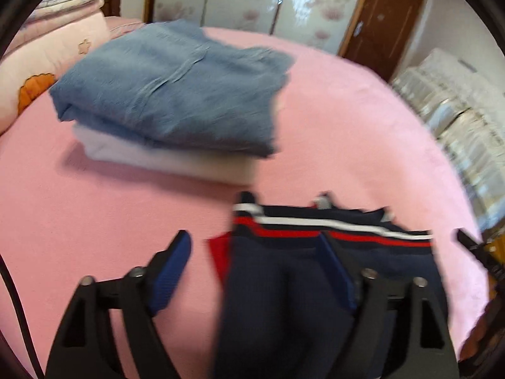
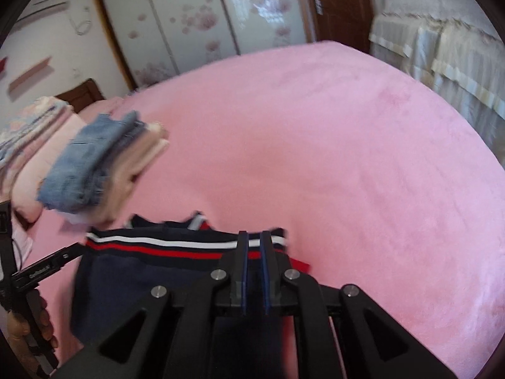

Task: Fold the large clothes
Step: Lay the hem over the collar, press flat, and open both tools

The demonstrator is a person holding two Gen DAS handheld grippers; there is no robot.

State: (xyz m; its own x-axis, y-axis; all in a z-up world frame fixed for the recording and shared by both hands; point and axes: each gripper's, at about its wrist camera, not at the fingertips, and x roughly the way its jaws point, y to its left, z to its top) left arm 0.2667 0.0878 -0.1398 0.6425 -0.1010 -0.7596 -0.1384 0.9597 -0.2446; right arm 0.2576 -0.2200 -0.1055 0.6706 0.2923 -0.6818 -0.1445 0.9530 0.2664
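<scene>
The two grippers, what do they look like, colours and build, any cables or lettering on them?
Both the left gripper and the right gripper are matte black, angular linkages with triangular cut-outs and round silver pivot bolts. Their fingers carry ribbed blue pads. A dark cable runs beside the left one. Small white lettering shows on the left gripper's side, unreadable.

right gripper [image 2: 255, 246] clamped on the striped hem of a navy garment [image 2: 151, 271], fingers nearly together. left gripper [image 2: 47, 267] at the near left edge, jaw state unclear. blurred pile of folded clothes [image 2: 94, 170] far left on the pink bed [image 2: 347, 158].
</scene>
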